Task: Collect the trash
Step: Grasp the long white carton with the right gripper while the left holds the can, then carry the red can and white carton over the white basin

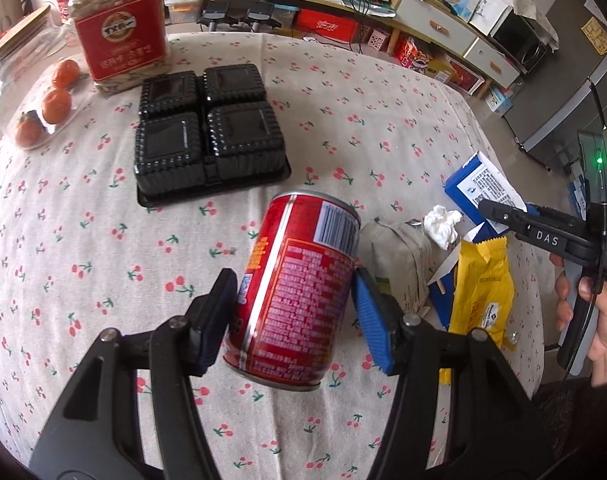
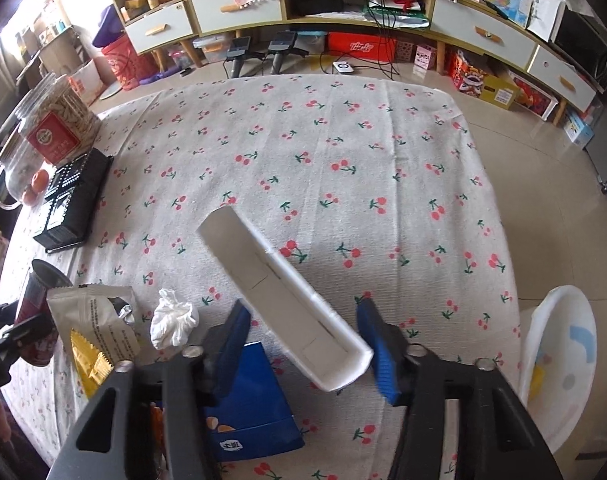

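My left gripper (image 1: 295, 280) is shut on a red drink can (image 1: 299, 284), which hangs tilted above the cherry-print cloth with a pad on each side. In the right wrist view the can (image 2: 33, 296) is at the far left. My right gripper (image 2: 303, 312) straddles the near end of a white-lined carton (image 2: 271, 276) with a blue outside (image 2: 251, 400). The carton's corner lies against the right pad and the left pad stands very close; I cannot tell whether they press. A crumpled tissue (image 2: 173, 322), a yellow wrapper (image 2: 89, 360) and a grey pouch (image 2: 99, 316) lie beside it.
A black four-cell plastic tray (image 1: 207, 136), a red-labelled jar (image 1: 121, 28), a glass jar (image 1: 11, 76) and oranges (image 1: 55, 104) stand at the table's far left. A white plastic tub (image 2: 559, 360) sits off the table's right edge. A hand (image 1: 599, 320) holds the right gripper.
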Available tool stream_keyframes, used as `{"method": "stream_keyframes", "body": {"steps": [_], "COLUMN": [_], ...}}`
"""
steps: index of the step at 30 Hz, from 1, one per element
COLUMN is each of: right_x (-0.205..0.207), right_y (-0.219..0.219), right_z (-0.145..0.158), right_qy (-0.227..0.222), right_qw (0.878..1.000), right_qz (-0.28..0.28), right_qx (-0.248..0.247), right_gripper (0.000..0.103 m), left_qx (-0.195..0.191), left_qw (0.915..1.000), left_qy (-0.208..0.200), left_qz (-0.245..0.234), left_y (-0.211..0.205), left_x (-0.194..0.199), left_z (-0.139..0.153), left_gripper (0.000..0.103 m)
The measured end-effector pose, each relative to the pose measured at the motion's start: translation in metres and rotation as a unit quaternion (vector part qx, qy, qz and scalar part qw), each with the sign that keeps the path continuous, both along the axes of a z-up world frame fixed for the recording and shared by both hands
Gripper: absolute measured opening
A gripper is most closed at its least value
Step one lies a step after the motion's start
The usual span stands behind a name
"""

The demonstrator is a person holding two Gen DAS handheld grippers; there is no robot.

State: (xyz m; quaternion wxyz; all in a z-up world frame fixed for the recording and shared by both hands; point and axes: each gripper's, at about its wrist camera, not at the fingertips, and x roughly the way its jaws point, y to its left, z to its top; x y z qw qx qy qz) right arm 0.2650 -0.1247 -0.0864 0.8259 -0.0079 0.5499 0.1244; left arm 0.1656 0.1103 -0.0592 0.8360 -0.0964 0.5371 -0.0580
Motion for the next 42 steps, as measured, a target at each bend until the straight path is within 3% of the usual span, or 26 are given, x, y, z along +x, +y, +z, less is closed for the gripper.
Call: {"method": "stream_keyframes", "body": {"steps": [3,7,30,42], "right_x": [-0.002,-0.006,-0.05,-0.074], "right_y": [-0.004,-0.01,-0.056,-0.12], "right_z": [0.005,0.009,0.046,0.057], "right_qy": [-0.004,-0.006,-0.035,-0.054], "right_qw": [1.0,1.0,0.995,0.99], "right_qz": [-0.002,-0.011,-0.051,-0.098], "right_qx": [0.013,0.024,0.075,0.085], "right_gripper": [0.041,0.023,0.022,0.022], "left_qx": [-0.003,-0.007,-0.038,-0.052], "left_qw": [1.0,0.9998,0.9977,0.9956], "left_qy": [-0.004,-0.014,-0.055,-0.075], "left_qz": [0.008,0.009,0.008,-0.022], "left_y": [0.004,0.003,0.0,-0.037], "left_x": [-0.004,-0.005,-0.013,-0.011], "left_z": [0.002,0.007,0.032,0.046], "left_gripper": [0.06,0.06,0.06,0.06]}}
